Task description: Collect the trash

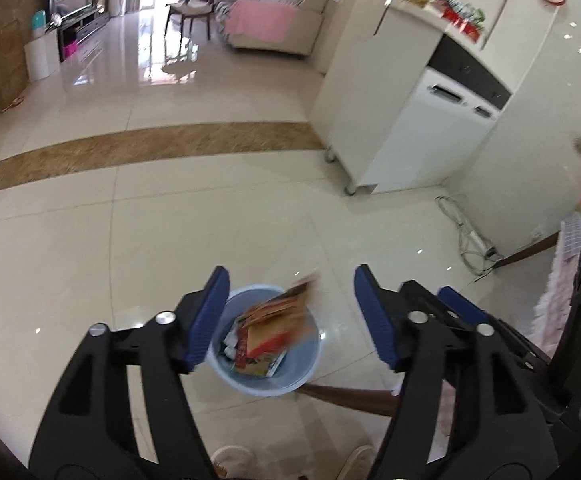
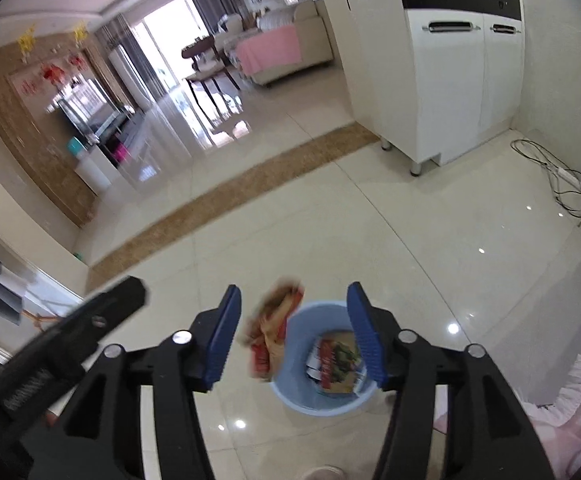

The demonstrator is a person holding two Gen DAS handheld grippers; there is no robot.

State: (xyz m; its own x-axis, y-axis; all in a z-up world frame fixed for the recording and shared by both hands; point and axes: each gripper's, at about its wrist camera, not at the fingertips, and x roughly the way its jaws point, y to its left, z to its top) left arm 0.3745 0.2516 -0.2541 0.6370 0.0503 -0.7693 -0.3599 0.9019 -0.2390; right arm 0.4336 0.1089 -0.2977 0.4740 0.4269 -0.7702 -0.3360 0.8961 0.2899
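- we see the left gripper point(image 1: 290, 312) over the pale blue bin point(image 1: 310, 364), jaws wide apart, nothing between the pads.
- the right gripper point(image 2: 294, 332) is likewise spread apart and grips nothing; the bin point(image 2: 290, 394) sits on the tile floor point(image 2: 430, 248) below its gap, nearer the right finger.
- a red and tan wrapper point(image 2: 274, 332), motion-blurred, is free between the right gripper's fingers, touching neither pad, at the bin's left rim.
- in the left wrist view the same wrapper point(image 1: 290, 308) shows blurred in the gap between the blue pads, above the bin's opening.
- more packets point(image 2: 336, 364) lie inside the bin.
- a white cabinet point(image 2: 442, 80) stands well apart, a cable point(image 2: 562, 184) on the floor beside it.
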